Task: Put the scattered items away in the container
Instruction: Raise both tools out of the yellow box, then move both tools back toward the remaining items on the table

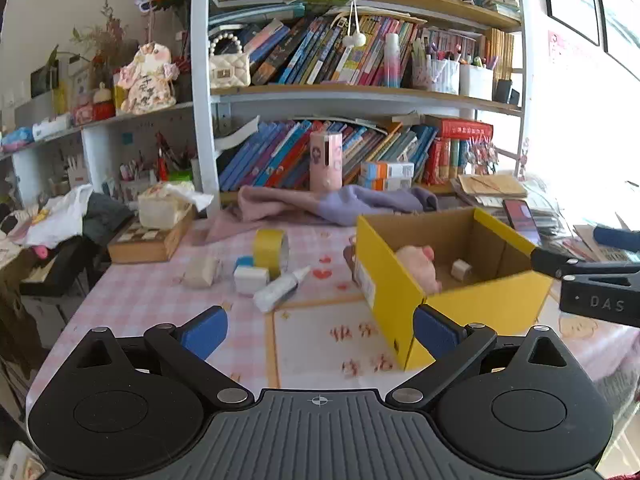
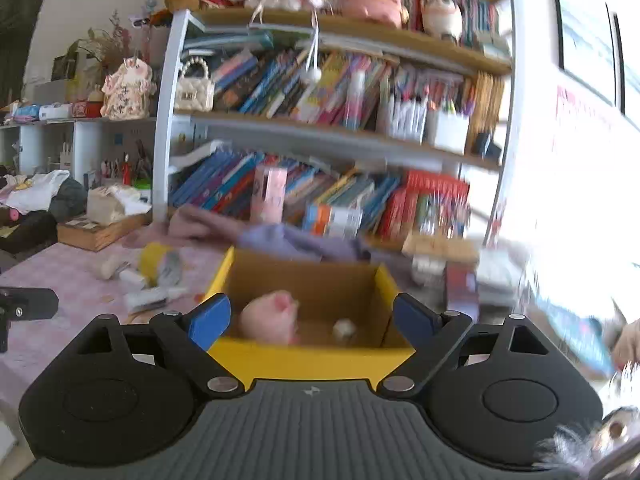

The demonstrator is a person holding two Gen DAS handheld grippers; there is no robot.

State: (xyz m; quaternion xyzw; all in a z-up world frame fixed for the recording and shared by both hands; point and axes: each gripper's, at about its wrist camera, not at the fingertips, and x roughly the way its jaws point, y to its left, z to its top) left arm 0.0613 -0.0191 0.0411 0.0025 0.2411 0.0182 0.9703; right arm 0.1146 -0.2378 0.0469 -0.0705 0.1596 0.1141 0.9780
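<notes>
Yellow cardboard box (image 2: 312, 356) holds a pink plush (image 2: 270, 318) and a small cube (image 2: 344, 328); right gripper (image 2: 310, 316) gapes empty above (likely post-drop), left gripper (image 1: 320, 330) wide toward scattered tape roll (image 1: 271, 252) and glue tube (image 1: 280, 289).

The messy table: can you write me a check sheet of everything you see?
Surface: pink checked tablecloth.
Job's things: yellow cardboard box holds a pink plush toy and a small beige cube; yellow tape roll, white glue tube, white block and beige block lie outside.
Clutter: purple cloth.
Grippers: left gripper open, empty; right gripper open, empty.
Cables: nothing seen.
Surroundings: crowded bookshelf.
</notes>
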